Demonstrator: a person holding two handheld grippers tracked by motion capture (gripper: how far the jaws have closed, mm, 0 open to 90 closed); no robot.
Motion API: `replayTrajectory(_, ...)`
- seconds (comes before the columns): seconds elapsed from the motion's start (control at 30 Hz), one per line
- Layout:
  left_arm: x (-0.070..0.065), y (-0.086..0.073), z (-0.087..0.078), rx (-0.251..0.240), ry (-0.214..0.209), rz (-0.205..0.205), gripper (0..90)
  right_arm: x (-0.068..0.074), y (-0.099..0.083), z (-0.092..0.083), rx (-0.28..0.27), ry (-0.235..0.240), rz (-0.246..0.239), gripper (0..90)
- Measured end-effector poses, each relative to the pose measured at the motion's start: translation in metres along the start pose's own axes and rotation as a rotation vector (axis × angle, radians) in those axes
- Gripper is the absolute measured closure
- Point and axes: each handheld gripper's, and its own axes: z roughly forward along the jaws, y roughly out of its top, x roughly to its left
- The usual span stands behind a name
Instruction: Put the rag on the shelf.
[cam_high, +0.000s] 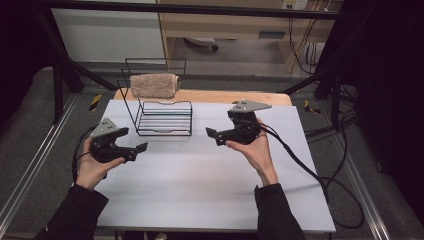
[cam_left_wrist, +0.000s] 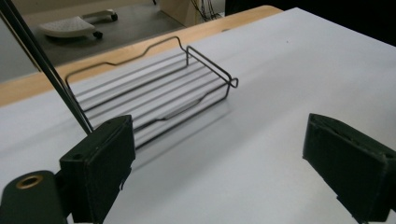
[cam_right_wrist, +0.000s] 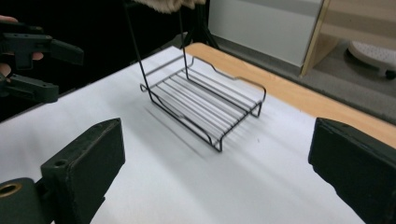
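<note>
Looks like the folded beige towel (cam_high: 154, 85) is already hanging over the top bar of the black wire rack (cam_high: 164, 119); left gripper (cam_high: 141, 148) and right gripper (cam_high: 212, 134) are both hovering wide open, holding nothing, so little's left.

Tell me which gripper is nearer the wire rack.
Left, narrowly. The left gripper sits just off the wire rack's front left corner; the right gripper hangs a little farther off, to its right. Both are open and empty.
</note>
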Motion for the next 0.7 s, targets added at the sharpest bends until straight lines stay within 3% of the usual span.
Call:
replayTrajectory(0.13,-0.004,-0.018,0.006,0.016,-0.009,-0.013,9.3,-0.009,-0.023,-0.005,0.029,-0.009,0.015,2.4)
replayTrajectory(0.37,-0.012,-0.043,0.011,0.047,-0.040,-0.002,9.3,-0.020,-0.059,-0.016,0.076,-0.021,0.040,0.8)
replayTrajectory(0.7,-0.016,-0.067,0.012,0.090,-0.032,0.003,9.3,-0.032,-0.109,-0.038,0.118,-0.029,0.057,0.7)
